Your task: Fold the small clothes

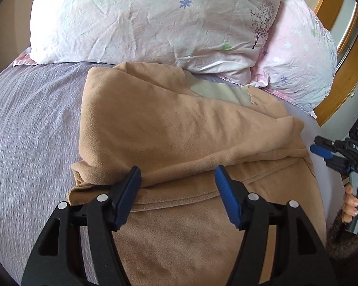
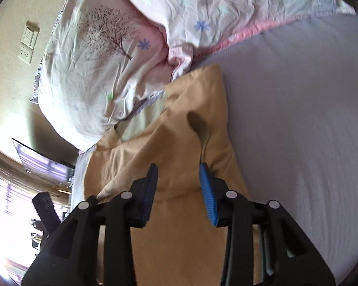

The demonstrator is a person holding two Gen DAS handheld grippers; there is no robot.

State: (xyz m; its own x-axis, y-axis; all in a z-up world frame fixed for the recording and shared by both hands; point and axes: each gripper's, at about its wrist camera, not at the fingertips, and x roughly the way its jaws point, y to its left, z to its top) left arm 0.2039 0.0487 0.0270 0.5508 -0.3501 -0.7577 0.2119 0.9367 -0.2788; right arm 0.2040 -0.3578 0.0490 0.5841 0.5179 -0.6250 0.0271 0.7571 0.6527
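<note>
A tan fleece garment [image 1: 179,131] lies partly folded on the lilac bed sheet [image 1: 31,124], with a pale green lining [image 1: 222,93] showing near the pillows. My left gripper [image 1: 177,174] is open, its jaws wide apart just above the garment's near folded edge, holding nothing. My right gripper [image 1: 322,150] shows at the right edge of the left wrist view, off the garment's right side. In the right wrist view the right gripper [image 2: 179,171] is open over the same garment [image 2: 179,131], holding nothing.
Two floral pillows [image 1: 155,19] [image 1: 298,54] lie behind the garment and touch its far edge. A wooden bed frame [image 1: 341,76] runs at the right. A wall with a switch plate [image 2: 28,40] and a window [image 2: 9,190] show in the right wrist view.
</note>
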